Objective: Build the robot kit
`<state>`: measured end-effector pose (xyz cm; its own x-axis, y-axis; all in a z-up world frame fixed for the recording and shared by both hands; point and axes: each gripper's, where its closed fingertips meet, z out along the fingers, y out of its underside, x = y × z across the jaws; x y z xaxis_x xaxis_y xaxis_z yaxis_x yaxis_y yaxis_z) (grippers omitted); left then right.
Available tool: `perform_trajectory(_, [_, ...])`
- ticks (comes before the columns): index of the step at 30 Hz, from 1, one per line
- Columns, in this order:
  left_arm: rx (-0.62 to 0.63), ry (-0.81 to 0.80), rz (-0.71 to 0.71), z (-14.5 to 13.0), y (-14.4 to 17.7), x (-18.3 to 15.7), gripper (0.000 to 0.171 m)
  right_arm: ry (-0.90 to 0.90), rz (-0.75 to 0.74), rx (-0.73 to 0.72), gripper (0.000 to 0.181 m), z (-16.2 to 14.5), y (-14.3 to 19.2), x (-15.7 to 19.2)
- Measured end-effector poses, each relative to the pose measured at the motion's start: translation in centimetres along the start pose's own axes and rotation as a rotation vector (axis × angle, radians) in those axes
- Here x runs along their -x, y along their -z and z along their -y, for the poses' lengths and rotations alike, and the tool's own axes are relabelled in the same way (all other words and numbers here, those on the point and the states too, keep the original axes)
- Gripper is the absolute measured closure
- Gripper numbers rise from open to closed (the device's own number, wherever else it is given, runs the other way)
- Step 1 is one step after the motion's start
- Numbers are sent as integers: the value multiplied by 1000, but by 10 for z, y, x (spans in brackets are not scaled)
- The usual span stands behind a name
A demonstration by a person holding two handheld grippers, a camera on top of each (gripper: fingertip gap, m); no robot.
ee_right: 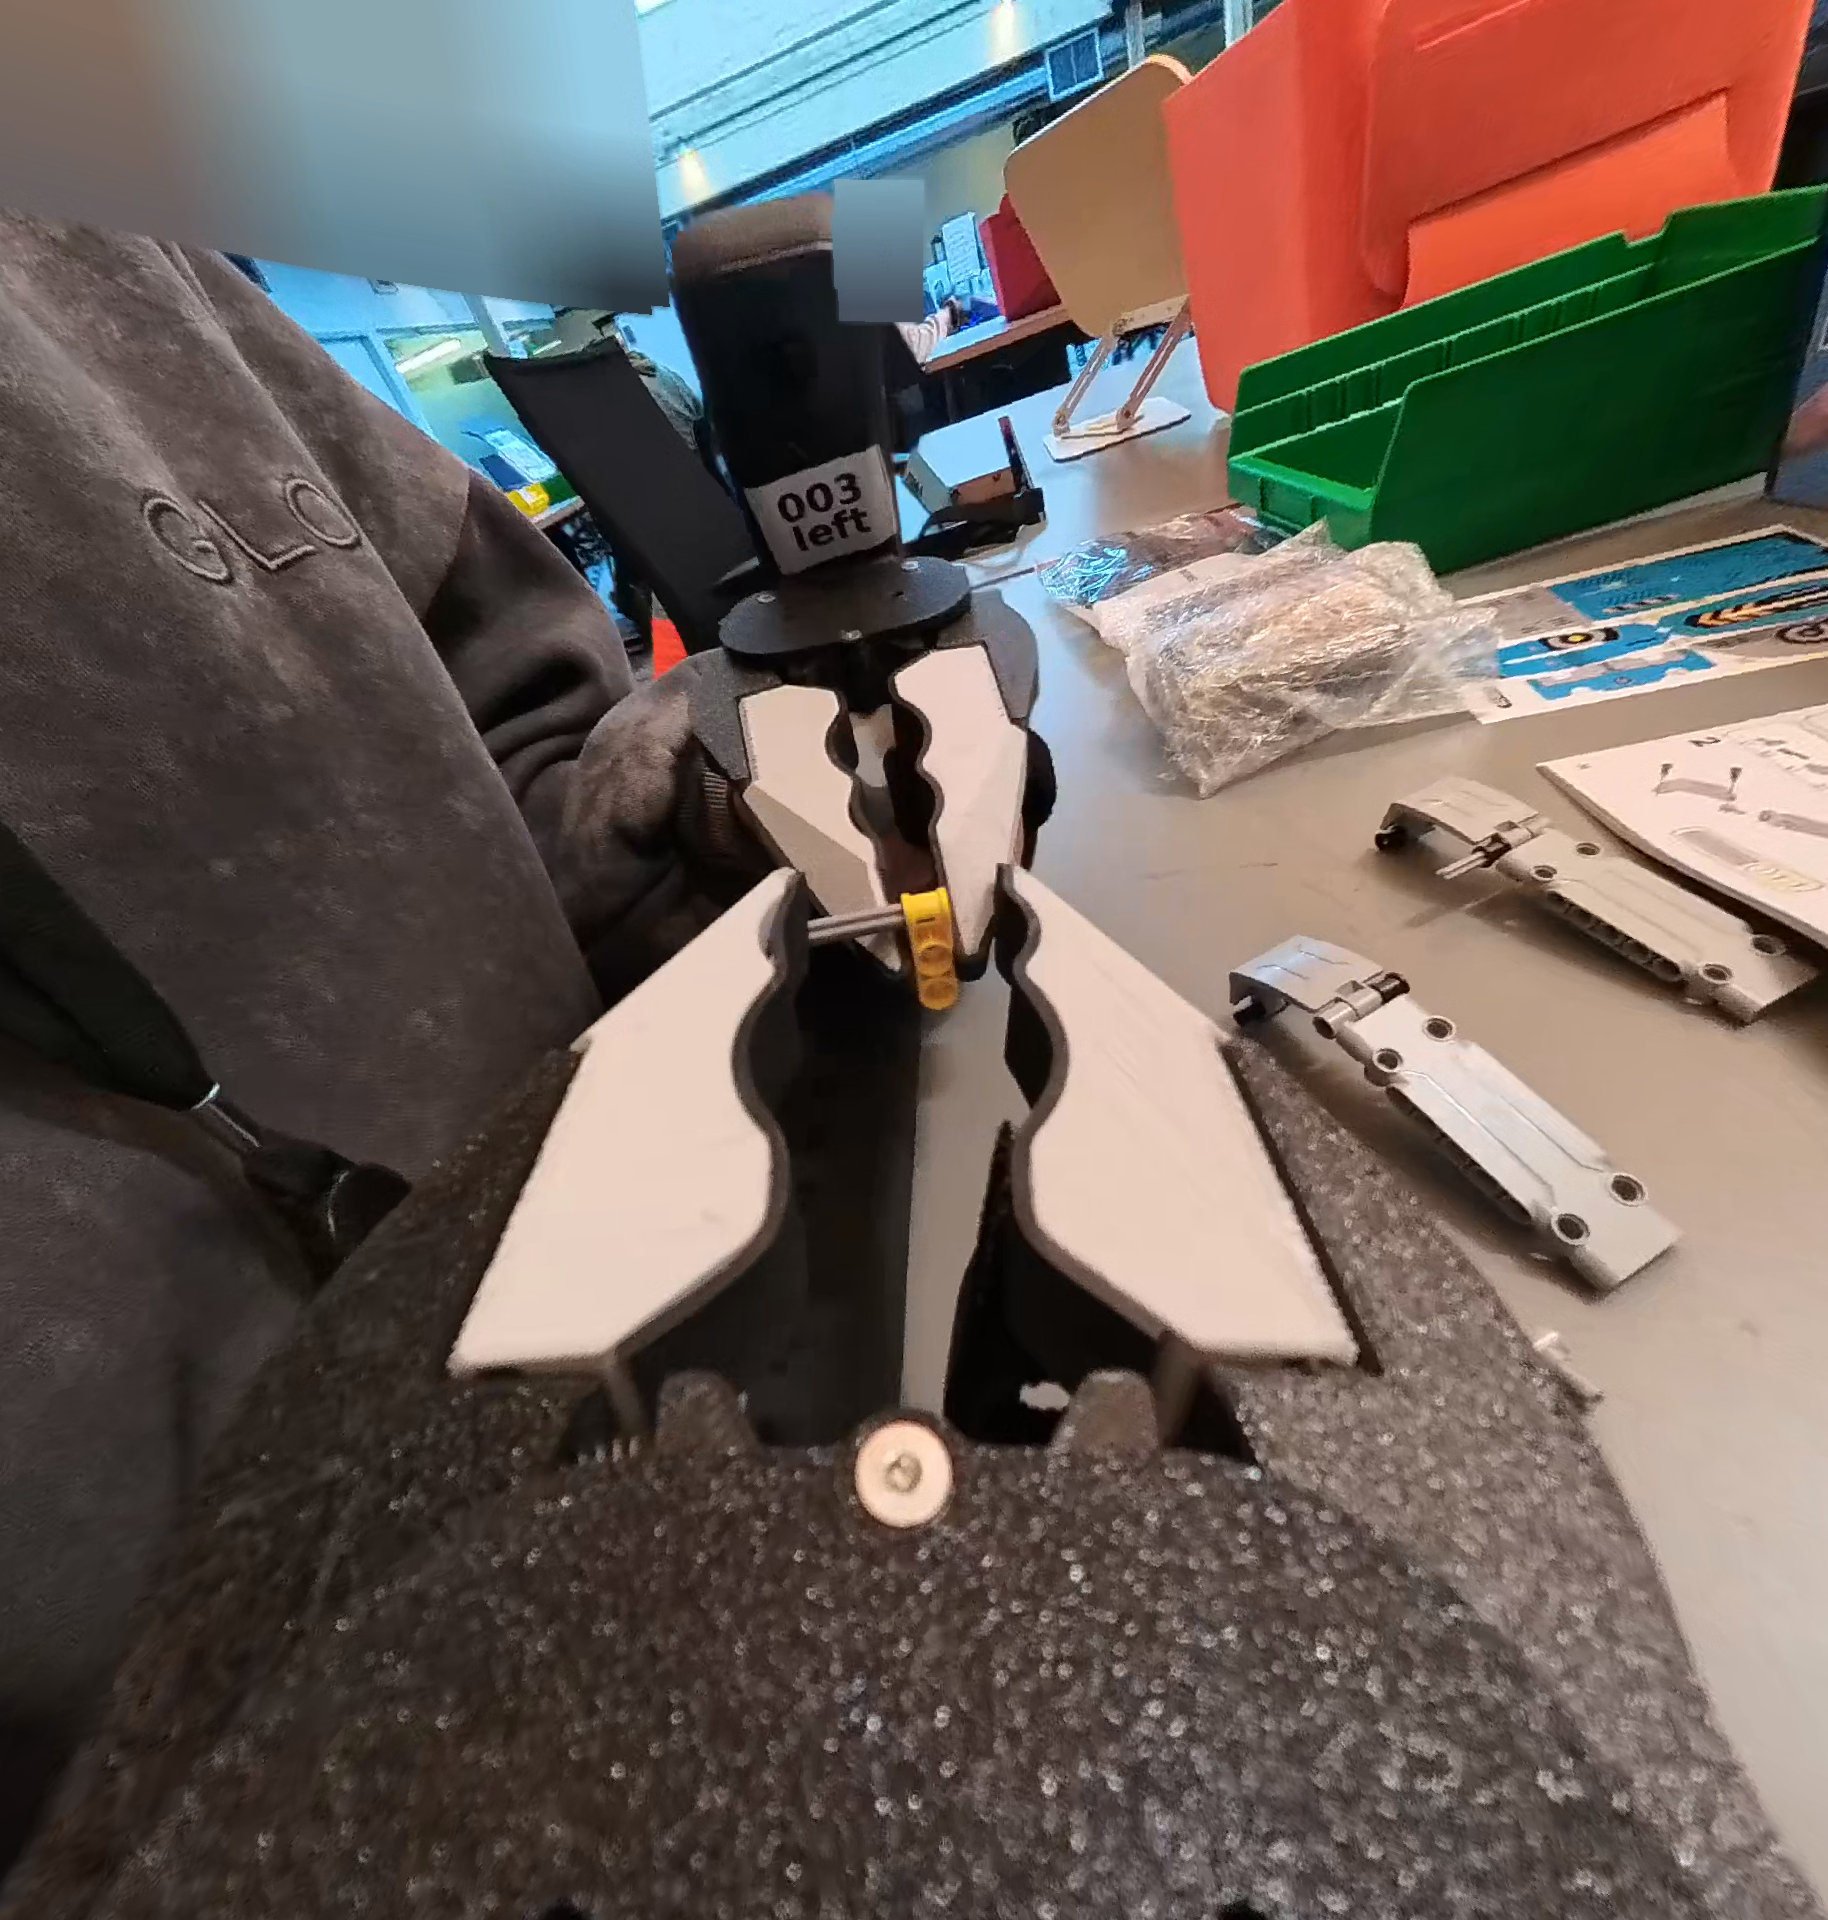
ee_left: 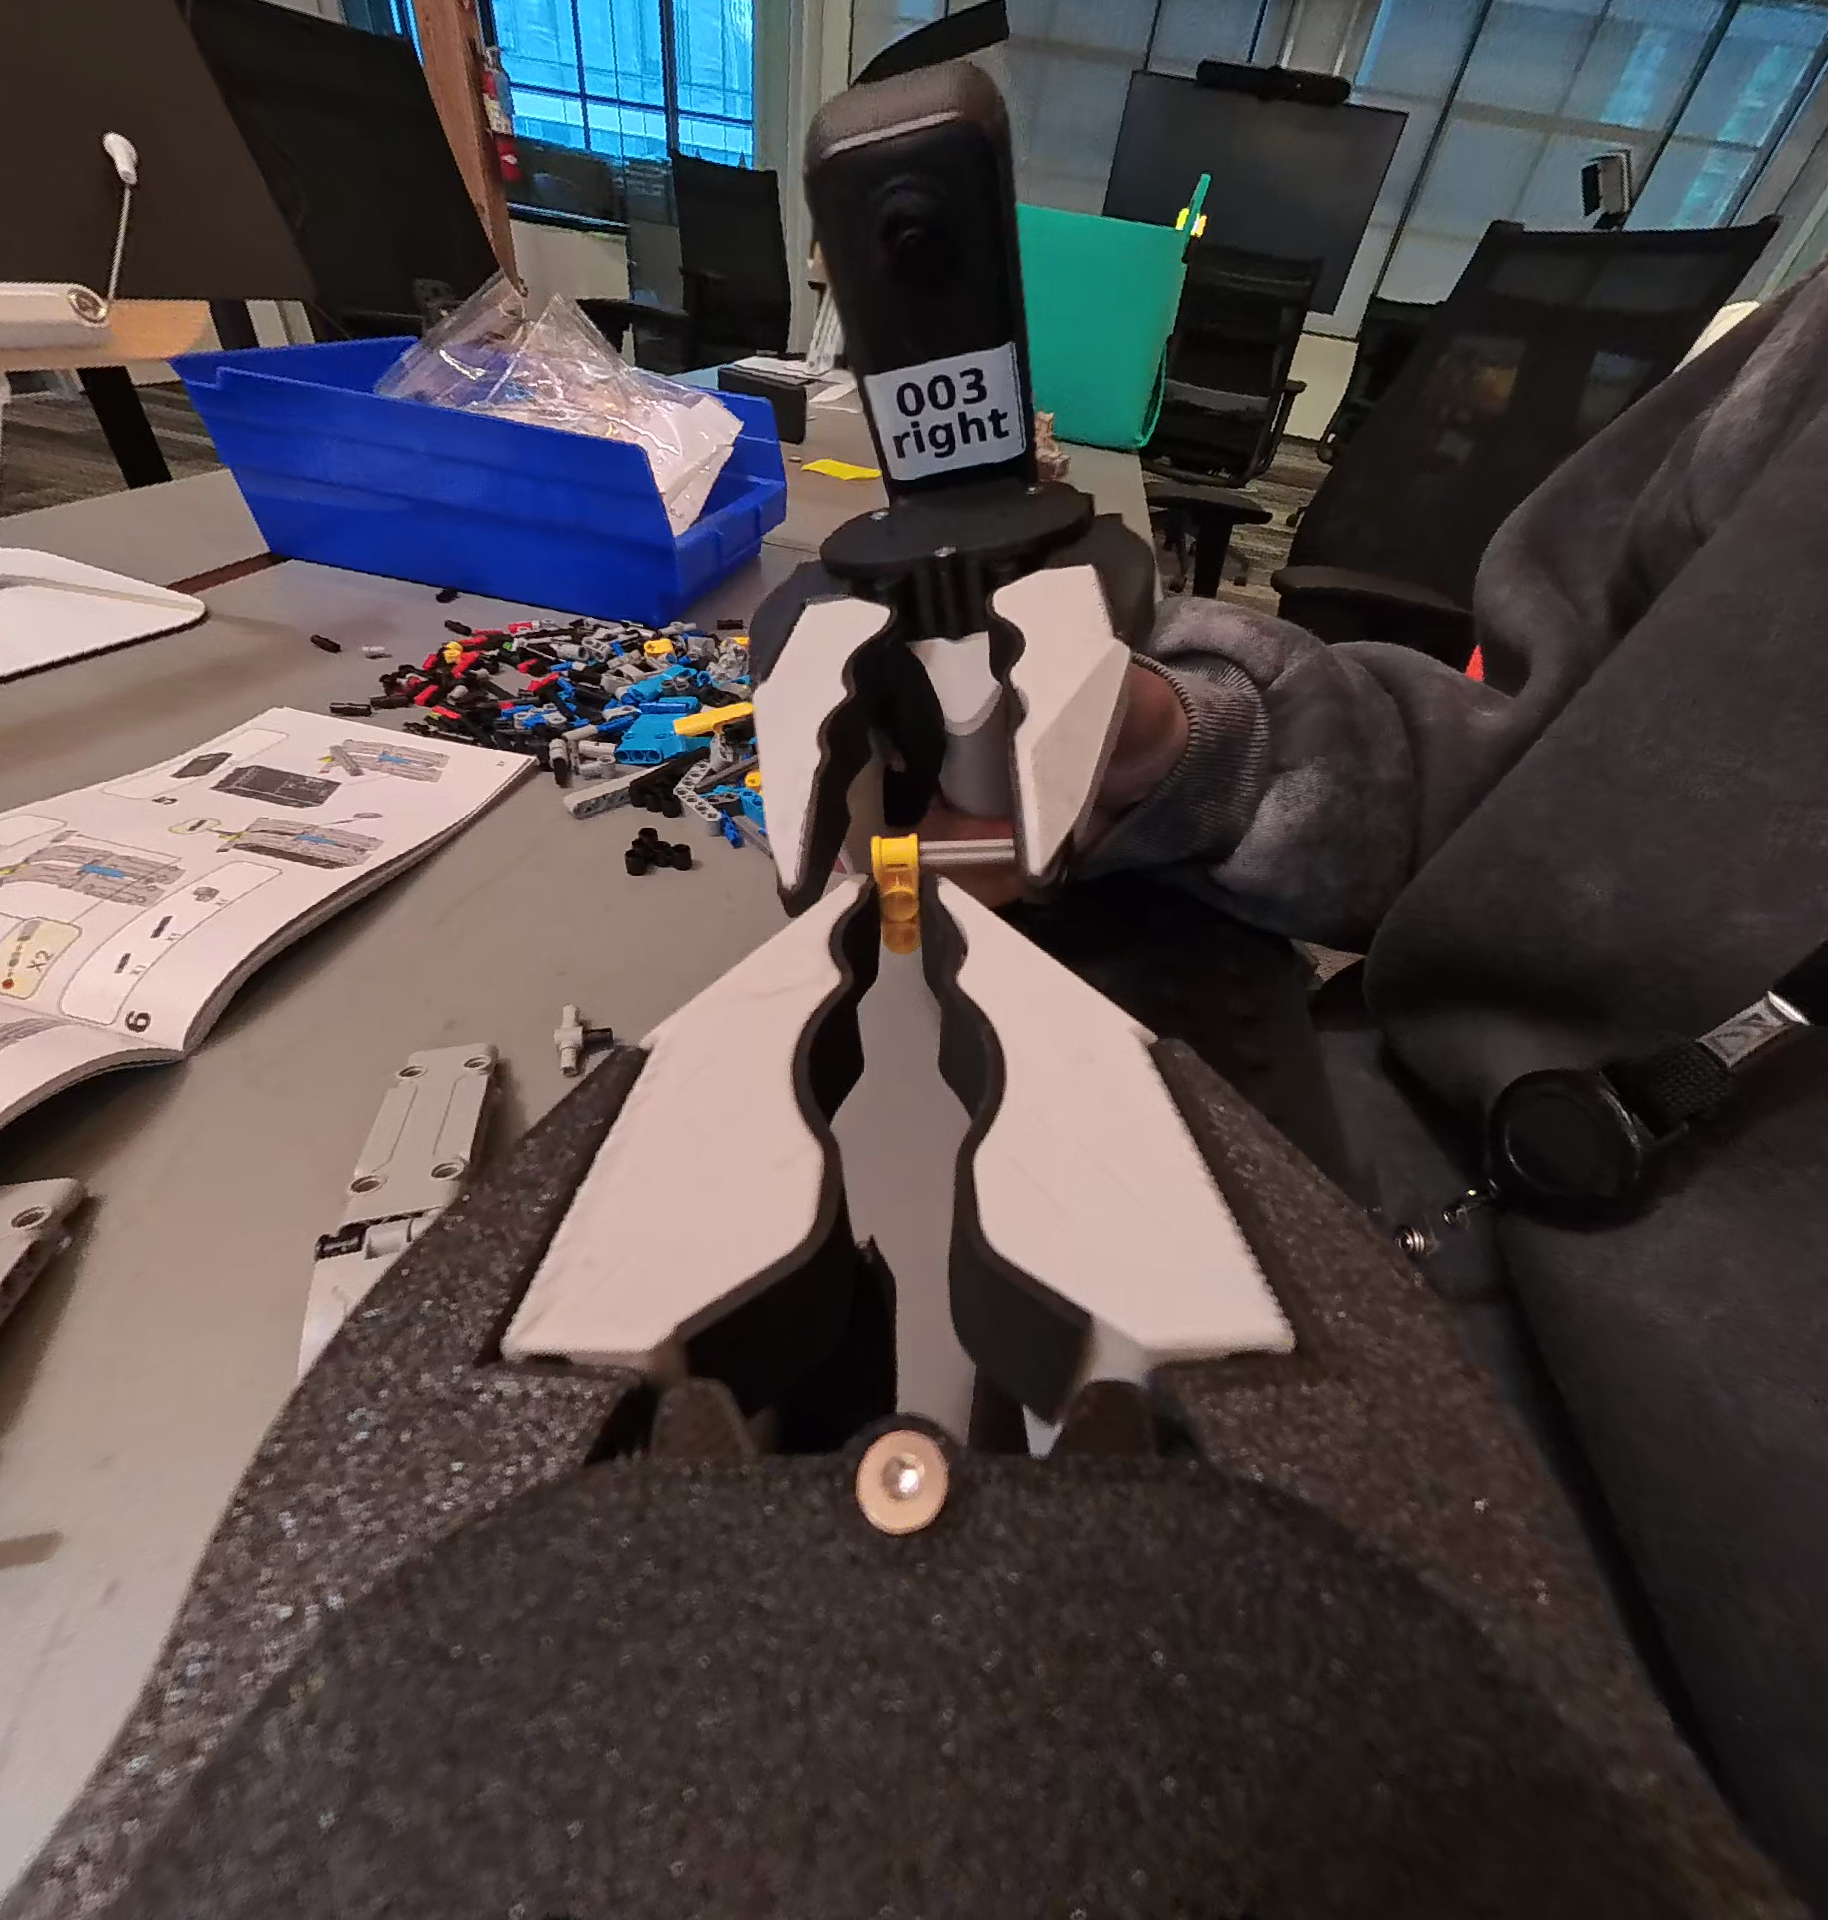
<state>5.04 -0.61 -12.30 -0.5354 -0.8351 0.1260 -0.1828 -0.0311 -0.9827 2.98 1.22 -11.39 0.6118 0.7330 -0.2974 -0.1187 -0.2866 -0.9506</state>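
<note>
My left gripper (ee_left: 899, 899) is shut on a small yellow connector (ee_left: 897, 914), pinched at its fingertips and held above the grey table (ee_left: 598, 935). A thin grey axle (ee_left: 967, 854) sticks out sideways from the connector's top. My right gripper (ee_right: 897, 888) faces the left one with its jaws open, straddling the connector (ee_right: 931, 945) and the left gripper's tips (ee_right: 936, 956). The axle's (ee_right: 853, 925) free end touches the inner face of the right gripper's left fingertip (ee_right: 785, 904). Both grippers are close to the person's grey sweatshirt (ee_right: 214, 727).
A pile of small mixed parts (ee_left: 598, 696) lies before a blue bin (ee_left: 453, 488). An open instruction booklet (ee_left: 162, 862) and grey panels (ee_left: 411, 1153) (ee_right: 1461, 1101) (ee_right: 1596, 894) lie on the table. A plastic bag (ee_right: 1294, 665), sticker sheet (ee_right: 1668, 623) and green bin (ee_right: 1512, 436) sit farther back. Both grippers' tips are close together, under 4 cm apart.
</note>
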Motion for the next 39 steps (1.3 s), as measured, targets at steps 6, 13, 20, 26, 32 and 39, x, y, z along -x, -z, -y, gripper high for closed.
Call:
perform_trajectory(6, [-1, -14, -15, 0, 0, -5, 166, 8, 23, -6, 153, 0, 1, 3])
perform_trajectory(13, [-16, 6, -26, 3, -1, -7, 166, 15, 37, -23, 156, 3, 1, 4])
perform_trajectory(20, [-21, 27, -15, 4, -1, -2, 165, 6, -40, -38, 148, 5, 2, -6])
perform_trajectory(26, [-23, 48, 12, 3, 0, 5, 165, -23, -71, -52, 147, 5, 4, -13])
perform_trajectory(32, [-56, 73, 83, 7, 5, 19, 165, -42, -125, -81, 152, 9, 11, -23])
perform_trajectory(39, [-27, 200, 419, -9, 30, 85, 165, -100, -204, -139, 152, 14, 24, -41])
